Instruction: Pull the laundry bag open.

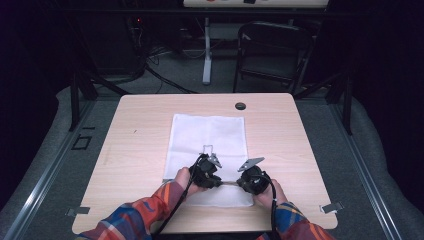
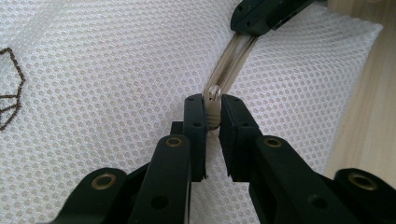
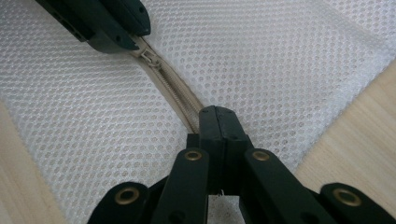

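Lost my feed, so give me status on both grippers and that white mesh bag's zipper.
Left gripper shut on beige zipper pull. Right gripper shut on beige zipper tape. White mesh bag flat on wooden table. Nothing in the way.

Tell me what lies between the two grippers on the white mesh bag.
A stretch of closed beige zipper on the white mesh bag runs between the left gripper and the right gripper, seen in both gripper views.

Mesh bag [image 1: 210, 135] on table [image 1: 140, 135]
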`<state>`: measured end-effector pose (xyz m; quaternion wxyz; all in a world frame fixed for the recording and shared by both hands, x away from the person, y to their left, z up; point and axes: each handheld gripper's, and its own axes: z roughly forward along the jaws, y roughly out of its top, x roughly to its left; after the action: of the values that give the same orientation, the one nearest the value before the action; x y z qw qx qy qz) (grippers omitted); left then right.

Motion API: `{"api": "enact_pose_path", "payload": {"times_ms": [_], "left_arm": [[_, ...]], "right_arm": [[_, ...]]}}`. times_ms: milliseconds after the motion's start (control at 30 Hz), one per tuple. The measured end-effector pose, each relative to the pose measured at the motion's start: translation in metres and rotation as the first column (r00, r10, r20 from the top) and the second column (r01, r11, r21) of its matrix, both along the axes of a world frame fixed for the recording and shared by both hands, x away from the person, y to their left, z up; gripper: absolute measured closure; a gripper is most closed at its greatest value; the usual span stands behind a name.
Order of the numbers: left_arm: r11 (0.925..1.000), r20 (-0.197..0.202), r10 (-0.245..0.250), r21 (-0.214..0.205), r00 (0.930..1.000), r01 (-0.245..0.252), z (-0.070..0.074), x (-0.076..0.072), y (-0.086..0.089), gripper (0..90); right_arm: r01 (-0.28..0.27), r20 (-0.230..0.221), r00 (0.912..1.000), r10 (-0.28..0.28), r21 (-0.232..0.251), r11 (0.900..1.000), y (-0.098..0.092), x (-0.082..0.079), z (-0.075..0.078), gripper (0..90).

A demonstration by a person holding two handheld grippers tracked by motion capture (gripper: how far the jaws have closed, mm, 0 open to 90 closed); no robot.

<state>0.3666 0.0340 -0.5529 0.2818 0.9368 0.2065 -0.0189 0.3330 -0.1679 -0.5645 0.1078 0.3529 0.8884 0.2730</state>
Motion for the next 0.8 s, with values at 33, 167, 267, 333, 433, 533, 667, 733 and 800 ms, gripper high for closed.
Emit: {"api": "enact_pose_path", "payload": {"times_ms": [33, 167, 267, 333, 433, 533, 667, 733, 800], "left_arm": [[1.0000, -0.005, 0.003, -0.006, 1.0000, -0.003, -0.0002, 0.0004, 0.0007, 81.2], [1.0000, -0.005, 0.000, 0.005, 1.0000, 0.000, 0.0001, 0.0002, 0.0004, 81.2], [0.9999, -0.007, -0.007, 0.015, 1.0000, 0.007, 0.0003, 0.0004, 0.0006, 81.2], [0.9998, -0.007, -0.008, 0.019, 0.9999, 0.008, 0.0003, 0.0003, 0.0007, 81.2], [0.9998, -0.010, -0.003, 0.019, 0.9999, 0.003, 0.0000, 0.0001, 0.0006, 81.3], [0.9997, -0.004, -0.004, 0.025, 1.0000, 0.004, 0.0001, -0.0007, 0.0000, 81.3], [0.9992, -0.005, -0.010, 0.038, 0.9999, 0.010, -0.0003, 0.0000, 0.0013, 81.2], [0.9992, 0.003, -0.008, 0.038, 1.0000, 0.007, 0.0002, -0.0014, 0.0005, 81.3], [0.9982, 0.011, -0.017, 0.058, 0.9998, 0.016, 0.0004, -0.0017, 0.0001, 81.2]], "right_arm": [[0.000, 0.000, 1.0000, 0.000, 0.001, 1.0000, -0.0001, 0.0001, 0.0000, 90.0], [0.000, -0.001, 1.0000, 0.000, 0.000, 1.0000, -0.0001, 0.0000, 0.0000, 90.0], [0.003, 0.000, 1.0000, -0.003, 0.001, 1.0000, -0.0002, 0.0000, -0.0001, 90.0], [0.001, -0.001, 1.0000, -0.001, 0.000, 1.0000, -0.0002, 0.0000, 0.0000, 90.0], [0.001, -0.001, 1.0000, -0.001, -0.002, 1.0000, 0.0001, -0.0002, 0.0001, 90.0], [0.003, -0.003, 1.0000, -0.003, -0.001, 1.0000, 0.0000, -0.0001, 0.0001, 90.0], [0.008, -0.004, 1.0000, -0.008, -0.001, 1.0000, -0.0001, 0.0000, 0.0002, 90.0], [0.008, -0.004, 1.0000, -0.008, -0.001, 1.0000, 0.0000, -0.0001, 0.0002, 90.0], [0.008, -0.005, 1.0000, -0.008, -0.005, 1.0000, -0.0003, 0.0002, 0.0004, 90.0]]}}
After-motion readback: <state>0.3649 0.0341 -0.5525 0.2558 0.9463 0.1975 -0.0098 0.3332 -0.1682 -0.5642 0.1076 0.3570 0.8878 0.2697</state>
